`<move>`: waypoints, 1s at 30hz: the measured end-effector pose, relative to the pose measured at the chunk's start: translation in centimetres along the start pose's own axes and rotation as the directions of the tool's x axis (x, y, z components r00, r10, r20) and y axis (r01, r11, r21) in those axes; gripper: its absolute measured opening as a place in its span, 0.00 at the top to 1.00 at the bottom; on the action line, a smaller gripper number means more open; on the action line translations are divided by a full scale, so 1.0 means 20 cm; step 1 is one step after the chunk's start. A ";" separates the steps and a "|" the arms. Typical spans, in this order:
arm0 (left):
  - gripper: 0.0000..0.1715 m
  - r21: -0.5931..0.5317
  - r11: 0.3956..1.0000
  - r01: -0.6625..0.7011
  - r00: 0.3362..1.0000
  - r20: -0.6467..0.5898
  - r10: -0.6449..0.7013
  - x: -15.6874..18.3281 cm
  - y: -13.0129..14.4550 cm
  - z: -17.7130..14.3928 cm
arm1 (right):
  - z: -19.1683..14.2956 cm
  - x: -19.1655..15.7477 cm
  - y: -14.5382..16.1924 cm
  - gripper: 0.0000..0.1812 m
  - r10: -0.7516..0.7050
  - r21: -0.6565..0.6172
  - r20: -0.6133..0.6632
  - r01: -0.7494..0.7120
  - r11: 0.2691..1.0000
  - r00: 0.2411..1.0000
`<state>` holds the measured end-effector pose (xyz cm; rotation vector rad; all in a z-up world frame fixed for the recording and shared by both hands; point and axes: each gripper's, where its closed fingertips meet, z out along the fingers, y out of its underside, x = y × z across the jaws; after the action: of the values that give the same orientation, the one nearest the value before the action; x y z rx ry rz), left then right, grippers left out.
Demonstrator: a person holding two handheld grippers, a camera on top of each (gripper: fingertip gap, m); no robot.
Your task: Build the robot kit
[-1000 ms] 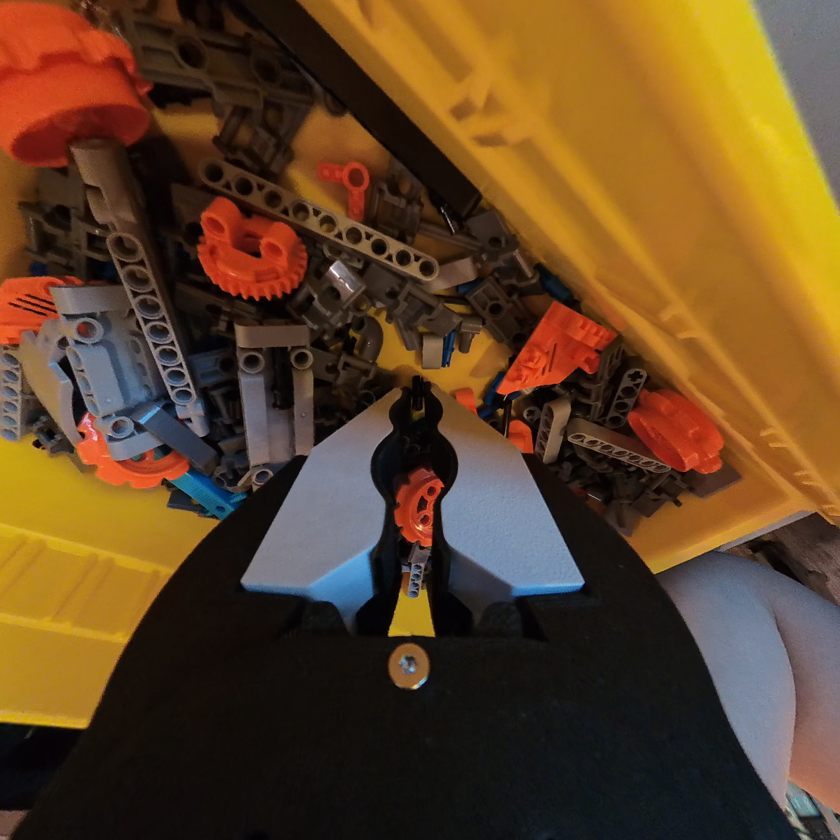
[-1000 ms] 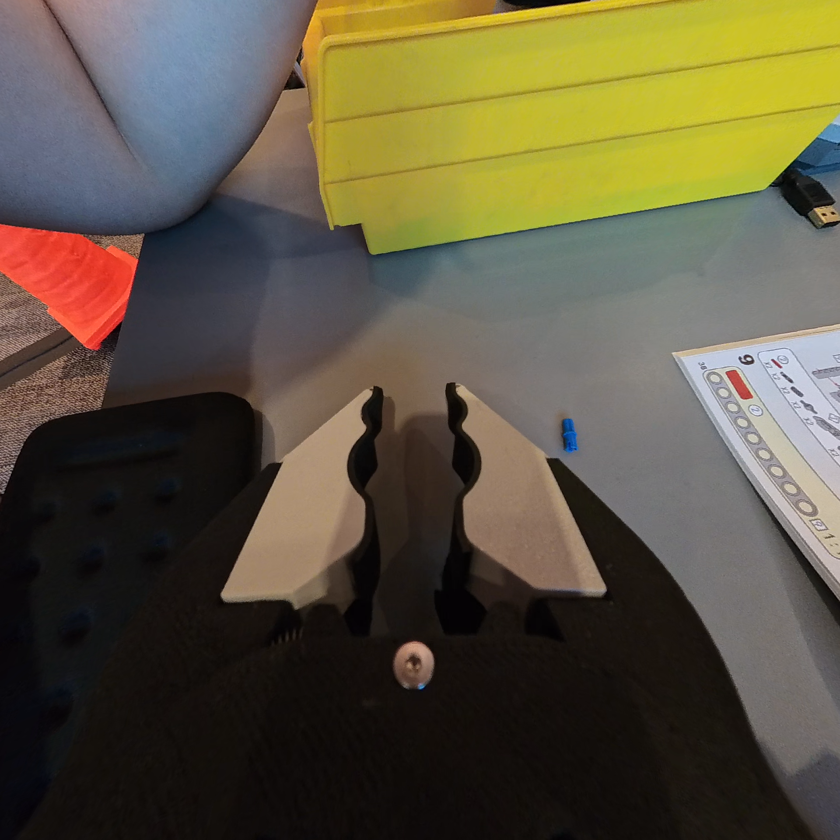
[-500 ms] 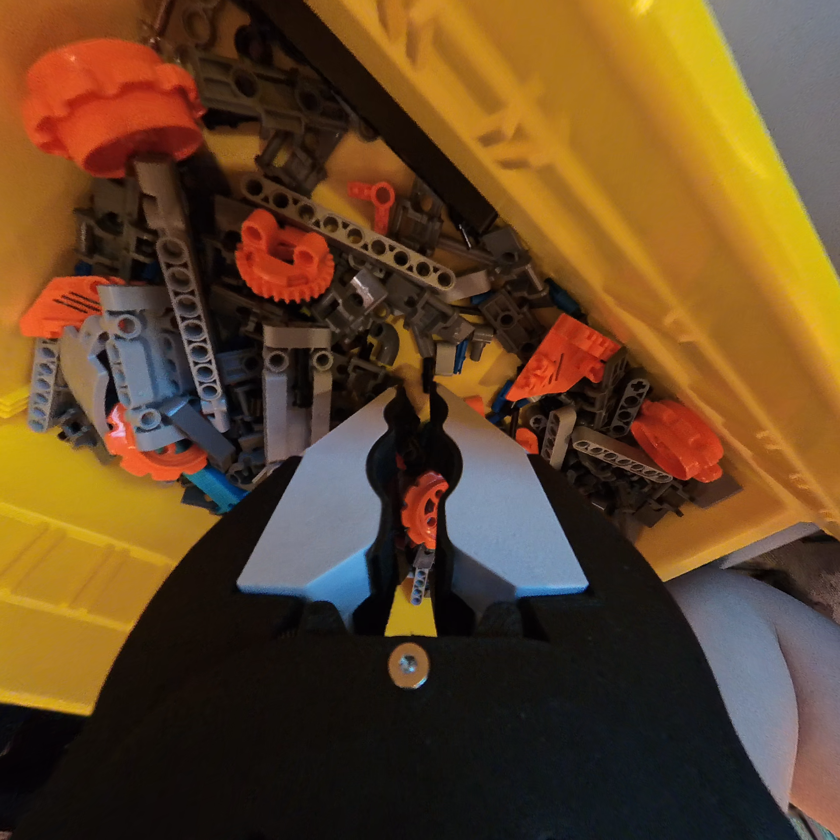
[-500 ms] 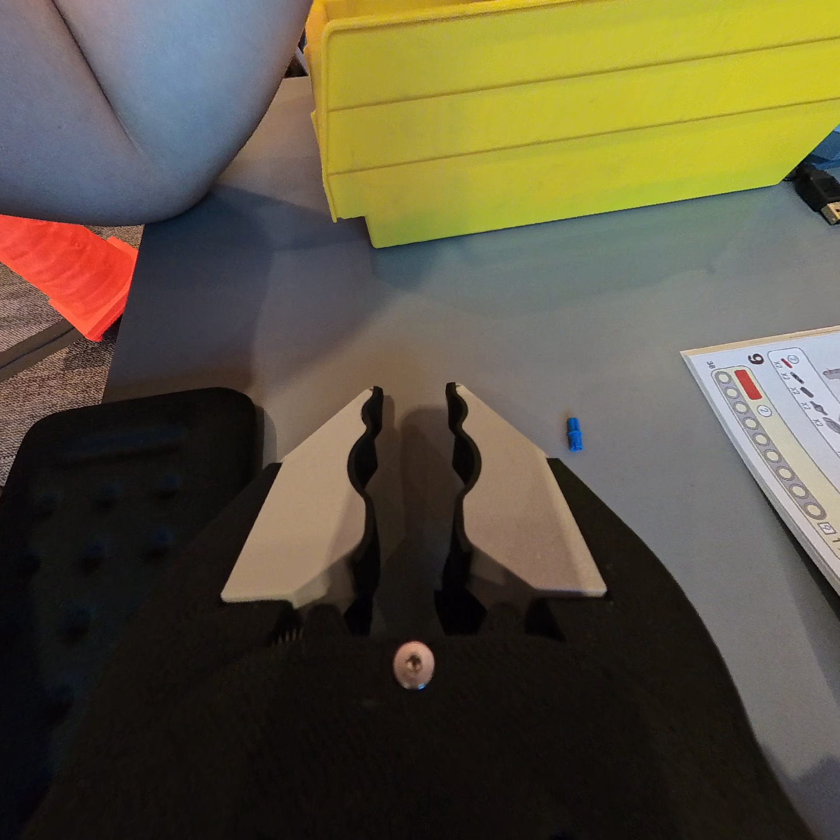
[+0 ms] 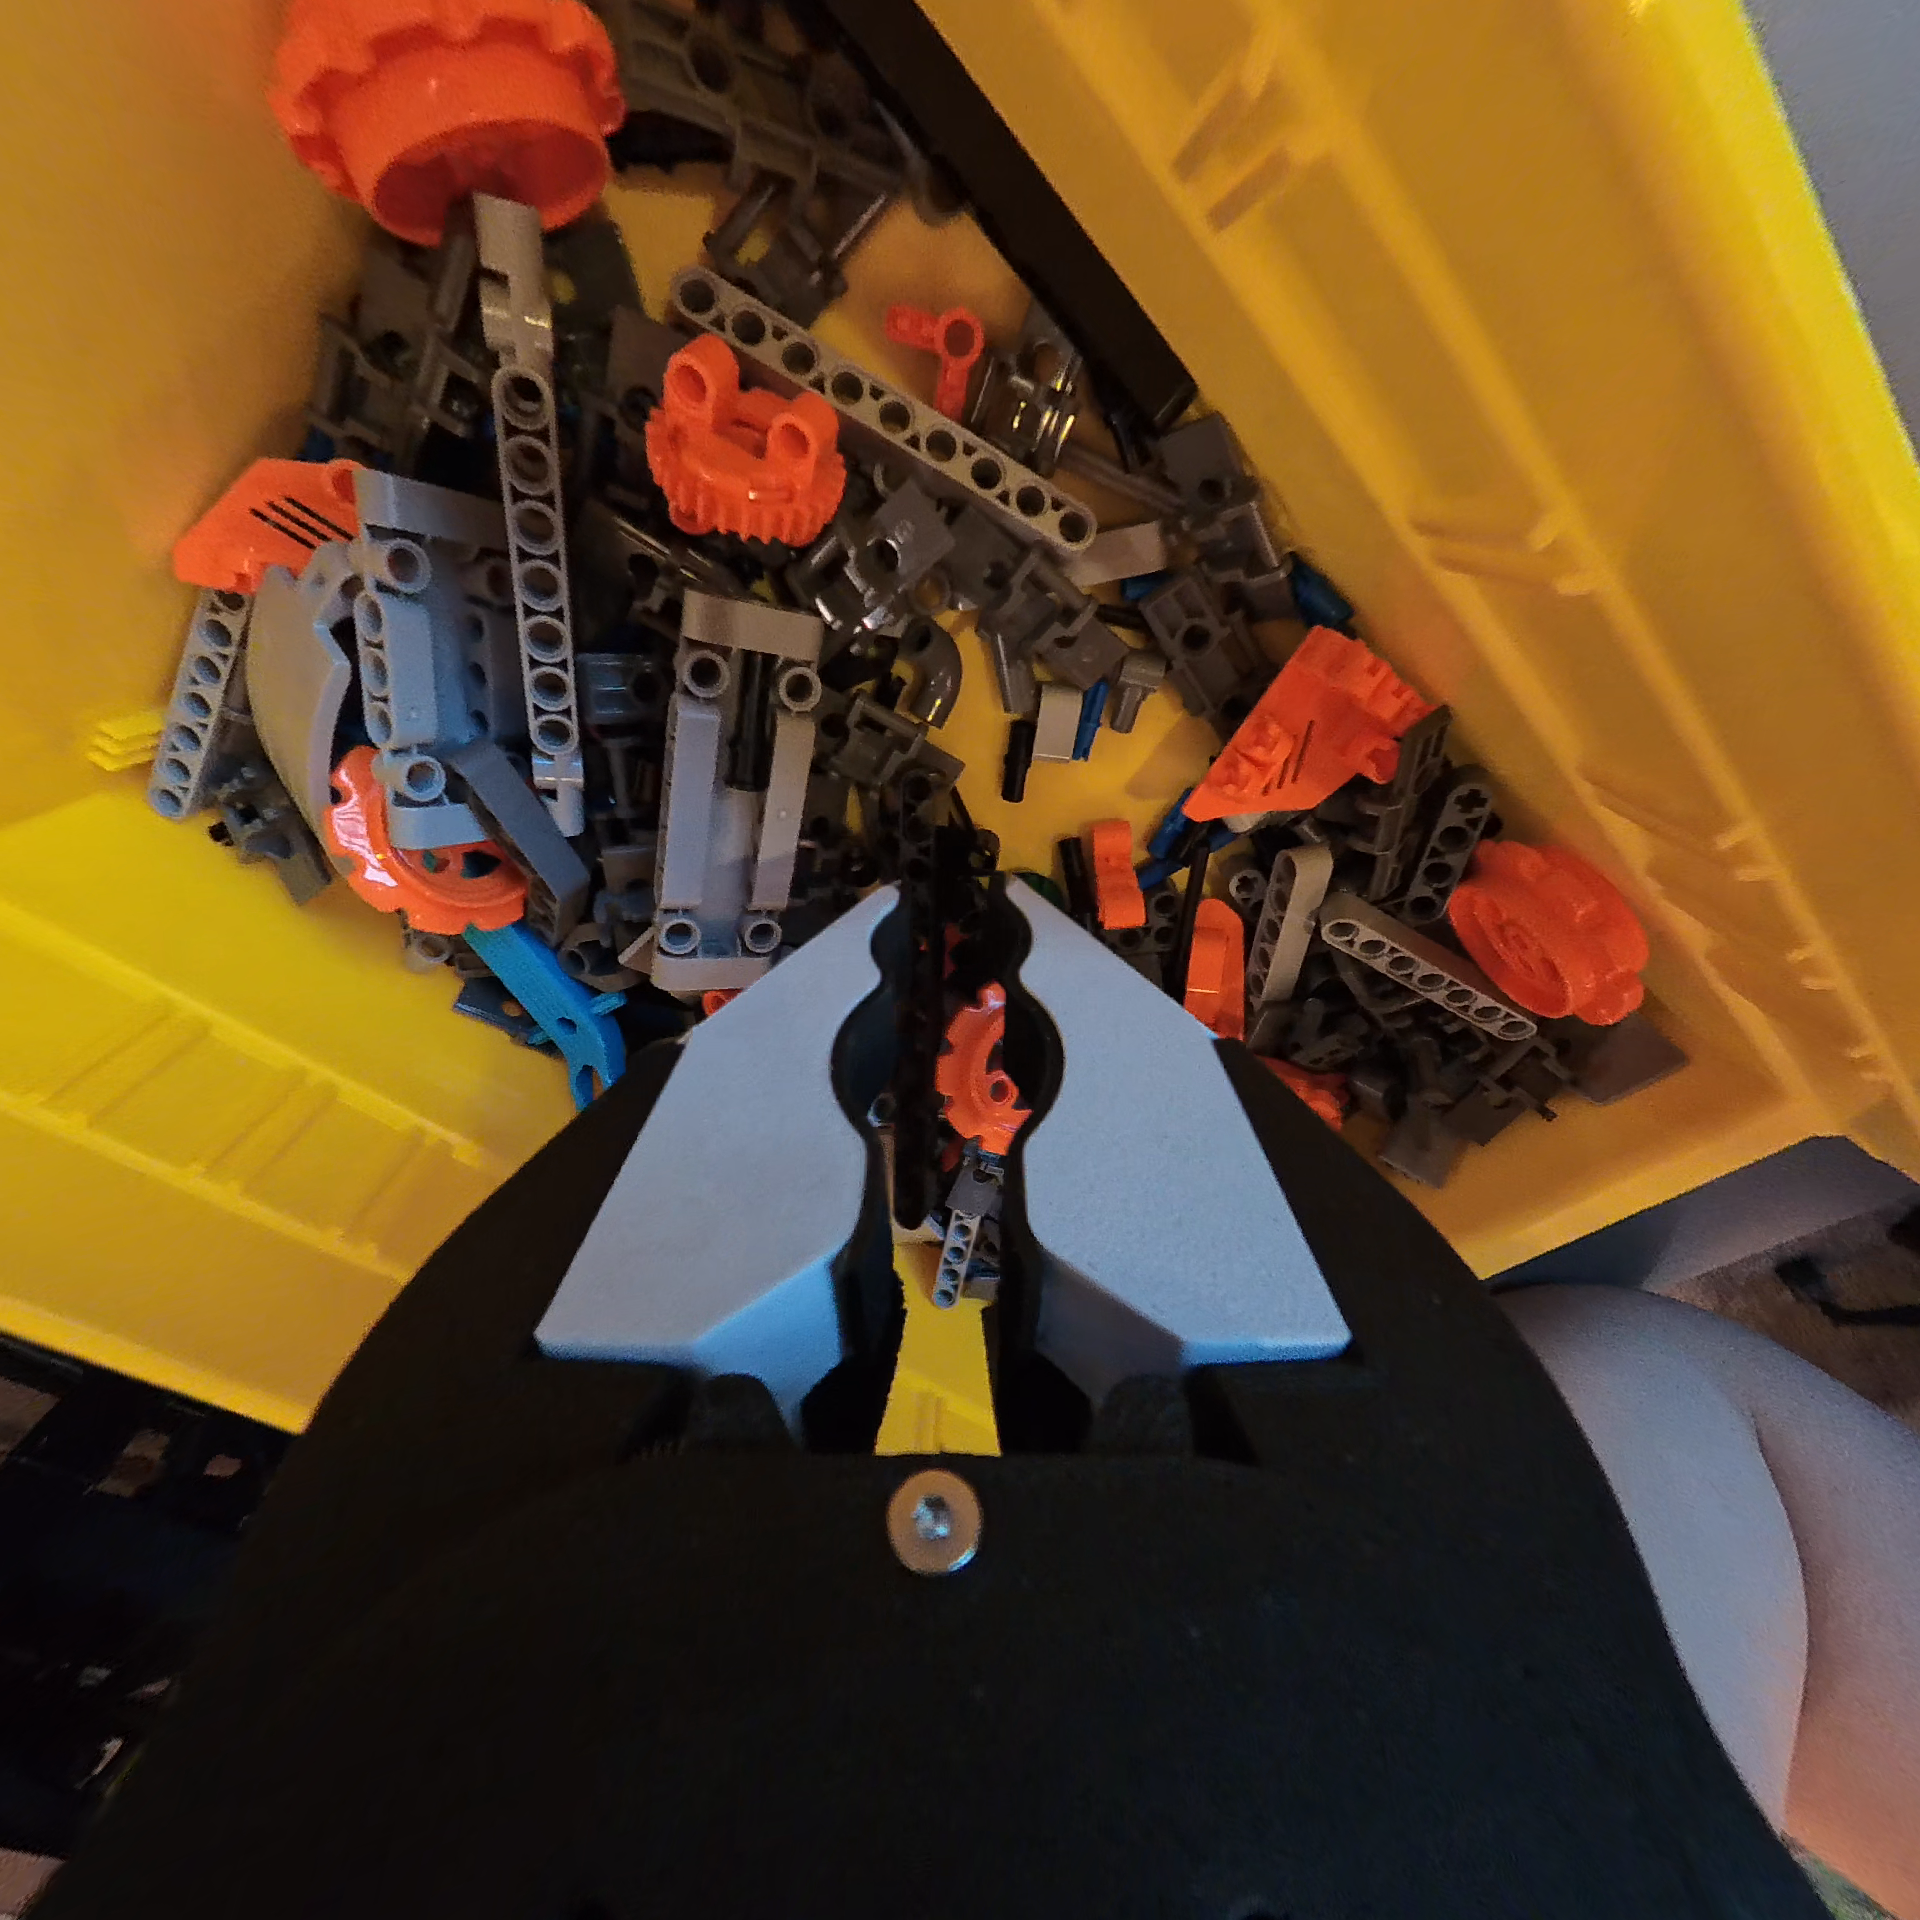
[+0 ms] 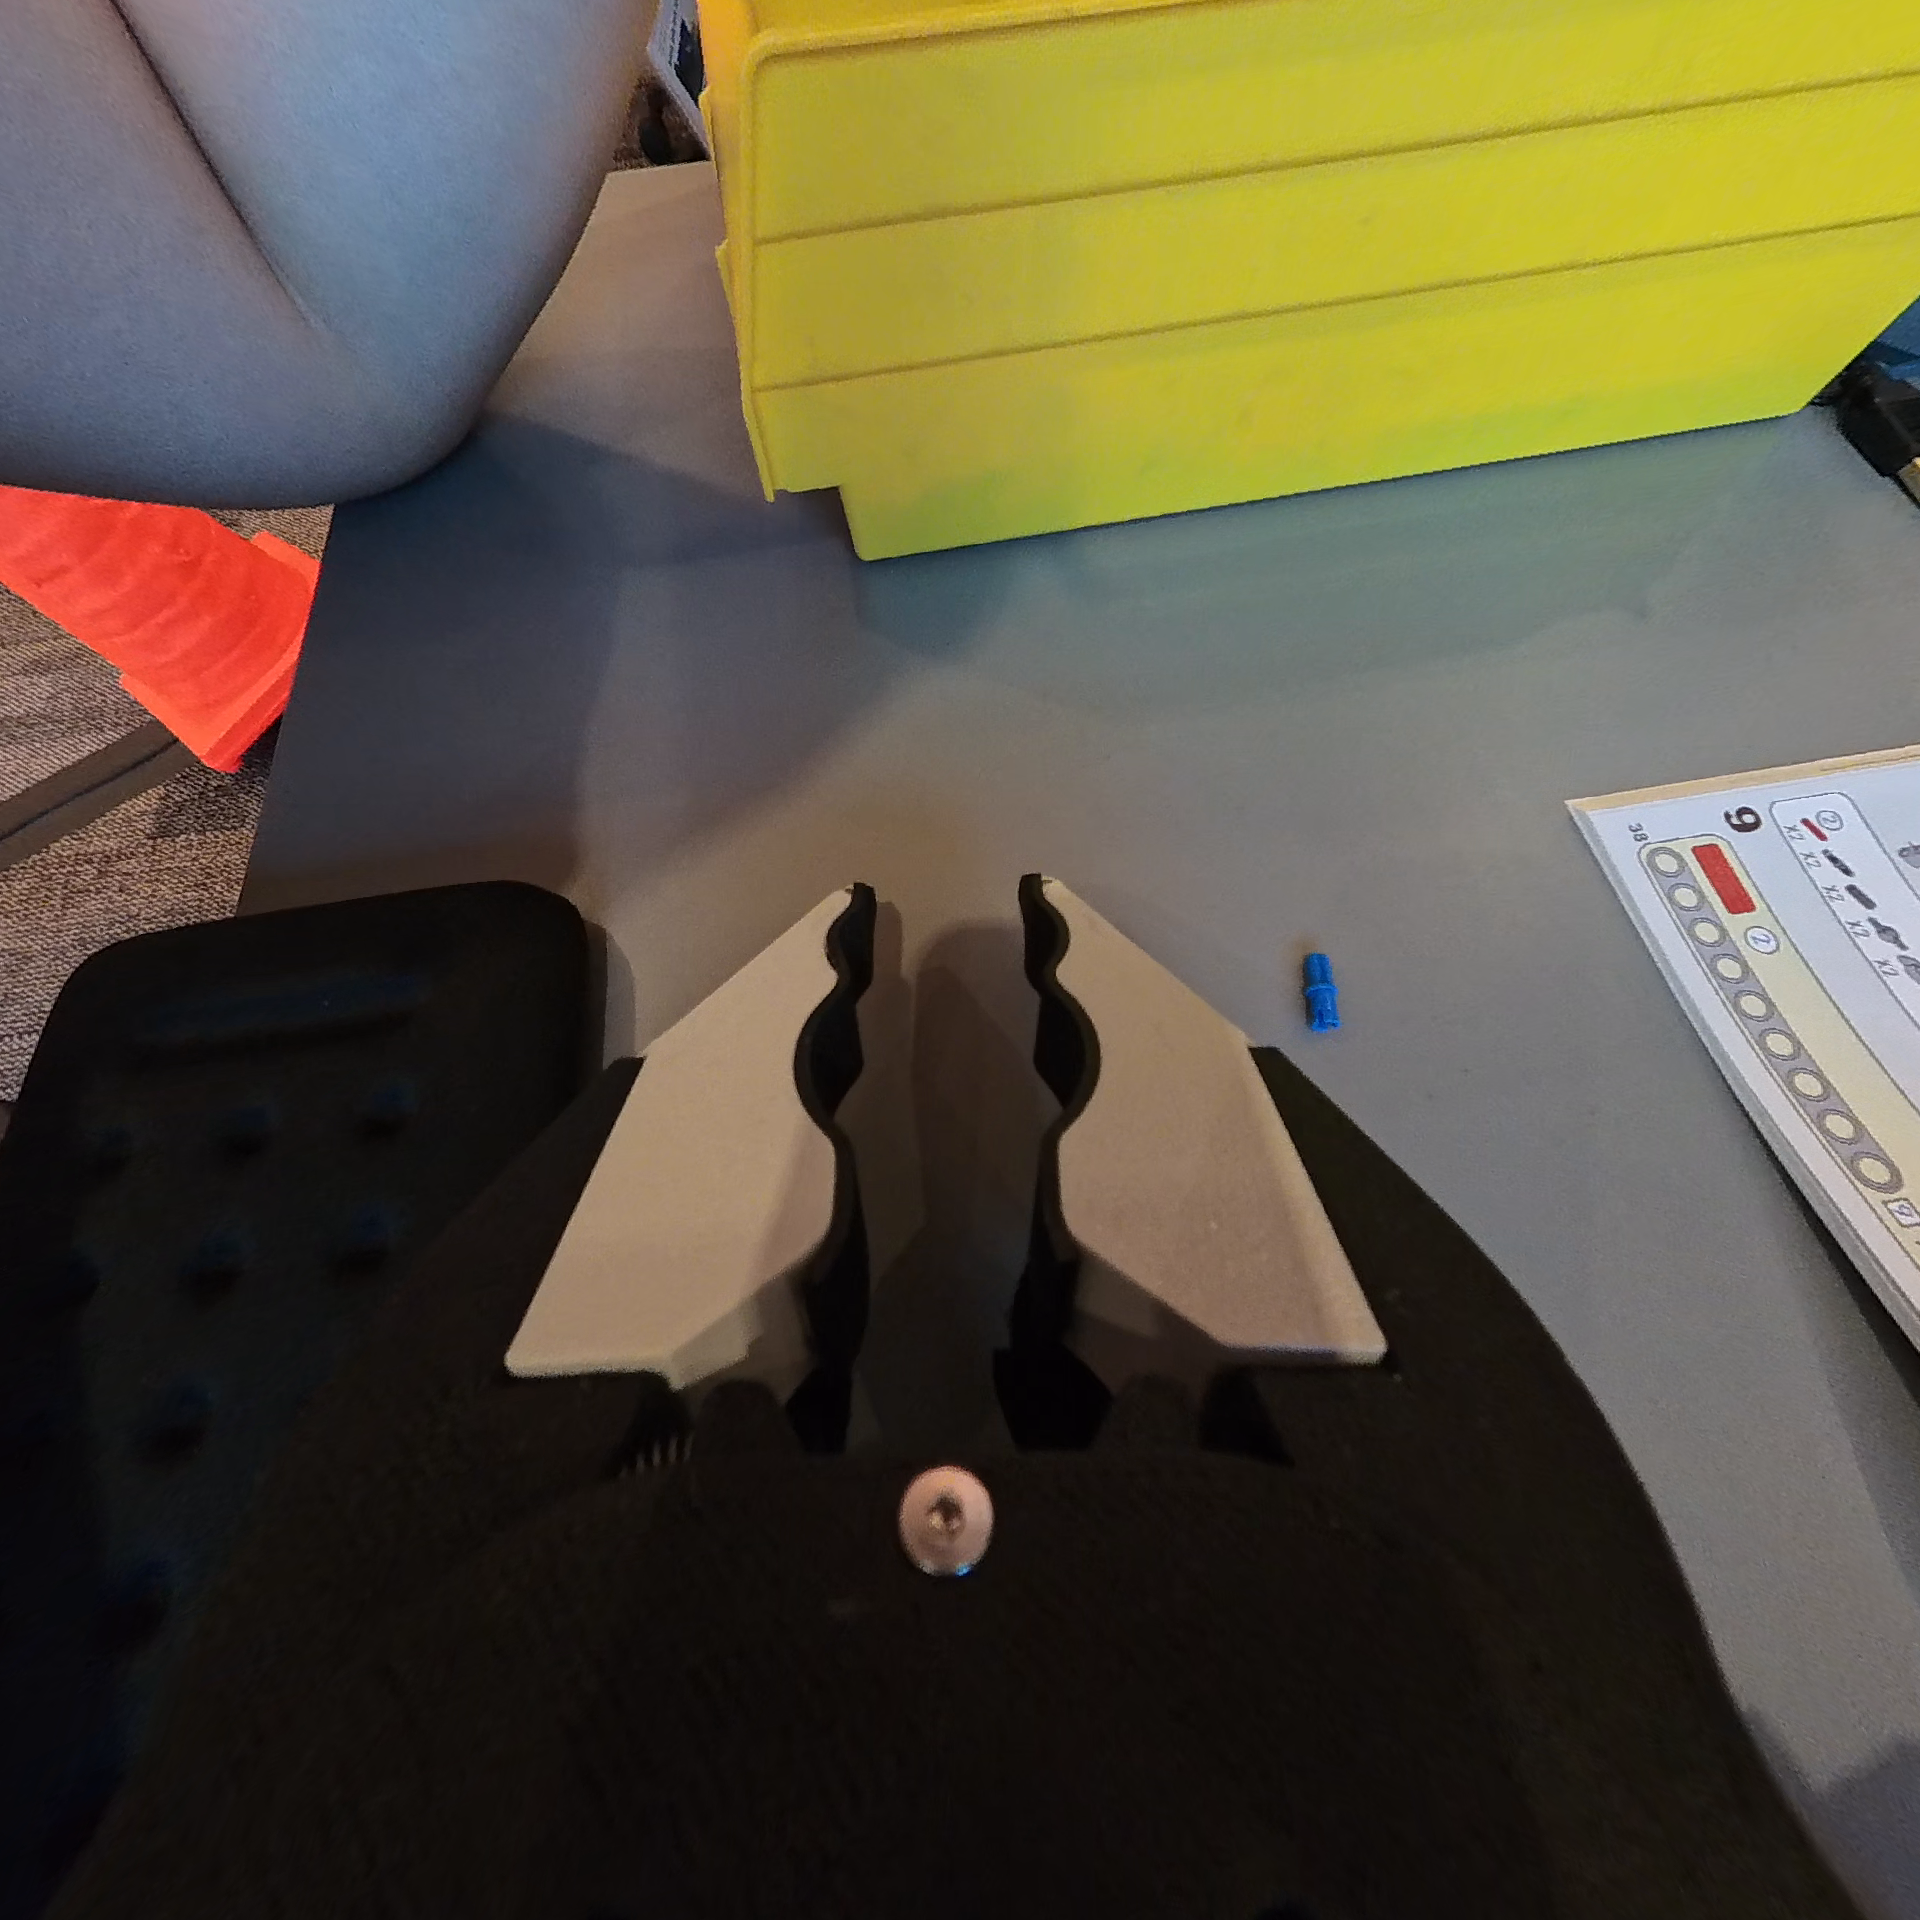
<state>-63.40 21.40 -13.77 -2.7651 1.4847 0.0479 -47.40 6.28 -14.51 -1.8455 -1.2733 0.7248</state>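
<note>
Surface: grey table (image 6: pixel 1143 727), one yellow bin (image 6: pixel 1299 260) ahead.
Left gripper (image 5: pixel 951 894): clenched on one black beam (image 5: pixel 920 997) above the bin's (image 5: pixel 1455 364) parts.
Right gripper (image 6: pixel 948 883): released, empty; one blue pin (image 6: pixel 1317 990) just right.
Booklet (image 6: pixel 1787 1008): one, far right, printed.

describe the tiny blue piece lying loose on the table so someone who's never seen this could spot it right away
Start at the big yellow plastic bin on the grey table, then come toward the open right gripper. Just right of its right finger, short of the printed instruction booklet, lies the small blue plastic connector pin. It is the only loose part on the tabletop, alone and touching nothing.
</note>
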 end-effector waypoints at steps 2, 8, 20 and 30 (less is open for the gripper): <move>0.94 -0.014 1.000 0.000 1.000 -0.001 0.000 0.00 0.01 0.01 | 0.00 0.00 0.00 0.84 0.000 -0.001 0.001 0.000 1.000 1.000; 0.94 -0.052 0.998 0.023 0.999 -0.026 -0.024 0.02 0.04 0.03 | 0.00 0.00 0.00 0.84 -0.002 -0.003 0.003 0.002 1.000 1.000; 0.99 -0.087 0.994 0.065 0.998 0.007 -0.064 -0.03 0.11 0.02 | 0.00 -0.01 0.00 0.84 -0.007 -0.008 0.005 0.007 1.000 1.000; 0.98 -0.059 0.992 0.112 0.993 0.029 -0.111 -0.07 0.11 0.00 | 0.00 -0.01 0.01 0.84 -0.009 -0.012 0.009 0.009 1.000 1.000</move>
<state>-66.05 21.26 -13.69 -2.8782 1.3423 0.1290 -47.46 6.09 -14.66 -1.8469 -1.2930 0.7224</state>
